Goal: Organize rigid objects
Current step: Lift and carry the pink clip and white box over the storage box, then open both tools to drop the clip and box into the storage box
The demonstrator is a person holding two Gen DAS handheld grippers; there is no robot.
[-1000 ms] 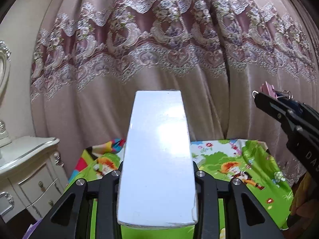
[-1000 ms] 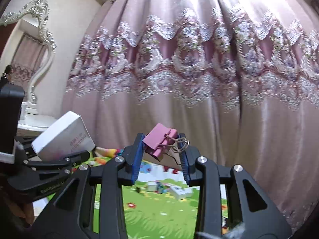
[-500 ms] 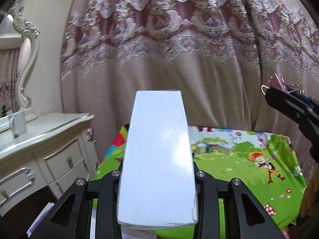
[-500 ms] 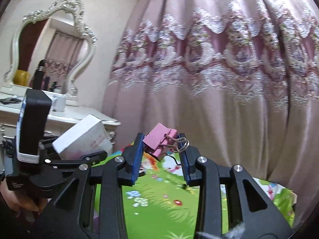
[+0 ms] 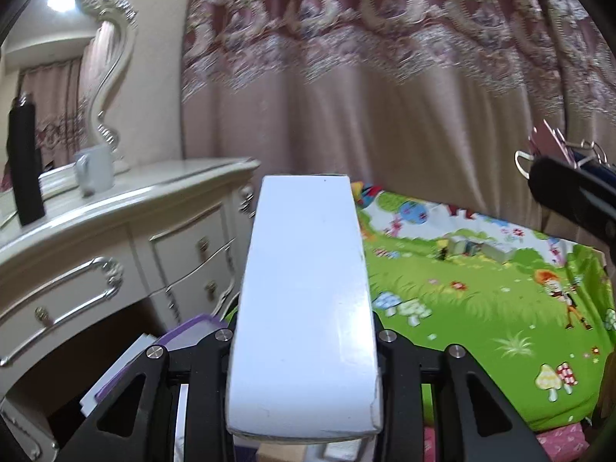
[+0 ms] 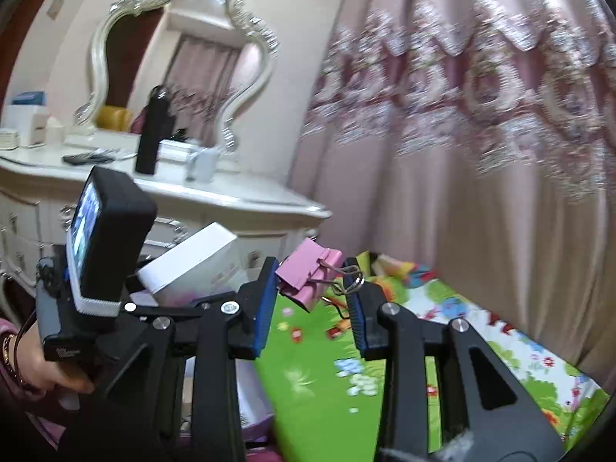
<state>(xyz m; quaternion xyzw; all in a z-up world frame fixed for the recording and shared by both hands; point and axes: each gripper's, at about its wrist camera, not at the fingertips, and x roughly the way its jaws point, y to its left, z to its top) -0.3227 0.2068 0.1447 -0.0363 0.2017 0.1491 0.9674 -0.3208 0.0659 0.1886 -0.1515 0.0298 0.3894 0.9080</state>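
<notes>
My left gripper (image 5: 306,340) is shut on a long white box (image 5: 304,300) and holds it in the air, pointing forward; the box also shows in the right wrist view (image 6: 188,265). My right gripper (image 6: 313,300) is shut on a pink binder clip (image 6: 306,275), tilted, with its wire handles to the right. The clip and the right gripper's tip show at the right edge of the left wrist view (image 5: 554,154). Both are held above a green cartoon play mat (image 5: 481,308), where a few small boxes (image 5: 477,248) lie at the far edge.
A white dresser (image 5: 115,238) with drawers stands at the left, bearing a black bottle (image 5: 23,161), a white mug (image 5: 94,171) and an ornate mirror (image 6: 181,57). A pink curtain (image 5: 385,96) hangs behind. A purple and white stack (image 5: 161,350) lies below the left gripper.
Both views have swung to the left: the dresser, mirror and bottle have come into sight. Both grippers keep their hold on the box and the clip.
</notes>
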